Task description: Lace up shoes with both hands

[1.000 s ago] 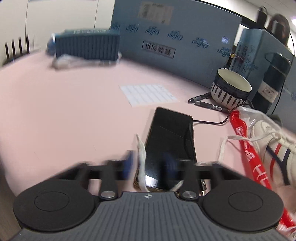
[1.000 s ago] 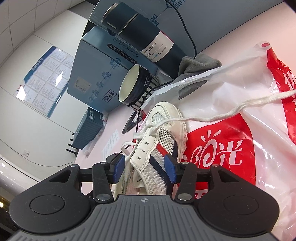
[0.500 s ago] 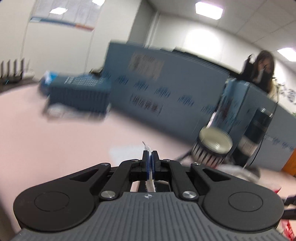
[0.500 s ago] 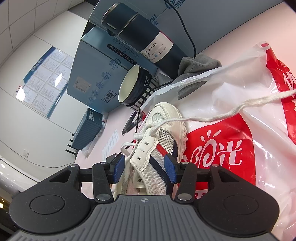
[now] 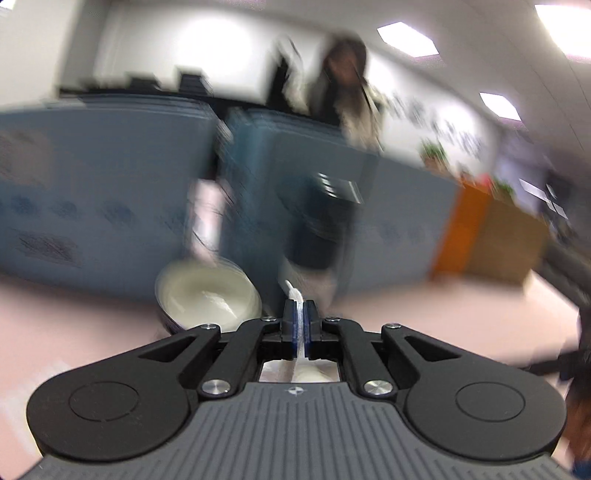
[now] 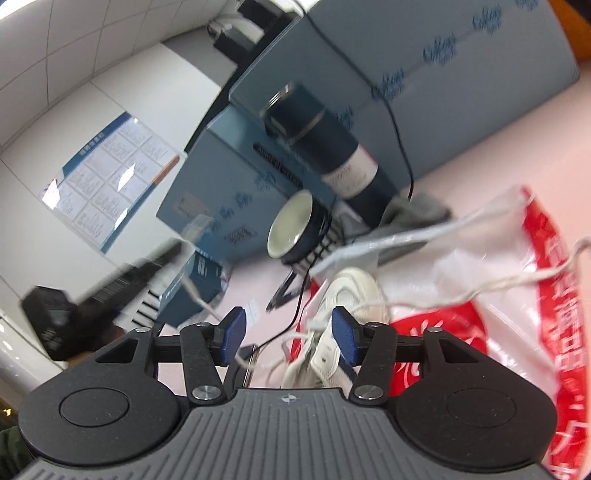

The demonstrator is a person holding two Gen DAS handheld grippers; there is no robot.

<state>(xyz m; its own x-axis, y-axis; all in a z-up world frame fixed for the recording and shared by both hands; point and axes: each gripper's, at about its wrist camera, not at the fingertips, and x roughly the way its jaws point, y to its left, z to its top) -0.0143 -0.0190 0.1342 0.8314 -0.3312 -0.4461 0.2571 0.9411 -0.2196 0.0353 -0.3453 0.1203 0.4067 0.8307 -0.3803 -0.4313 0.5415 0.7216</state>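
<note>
Over the pink table (image 6: 498, 122), your left gripper (image 5: 300, 325) pinches the lace end (image 5: 294, 295) for threading, while your right gripper (image 6: 288, 334) is opening, empty, above the shoe (image 6: 354, 291).

Office: blue desk partitions (image 5: 92, 192), ceiling panels (image 5: 406, 37)

Bright, even office light falls from ceiling panels (image 5: 406, 35), which blow out white in the left wrist view. That view is heavily motion-smeared; only the gripper body (image 5: 295, 424) stays sharp. The right wrist view is crisper, with blur at the left edge and strong fisheye bending of the tiled wall (image 6: 74, 48).
</note>
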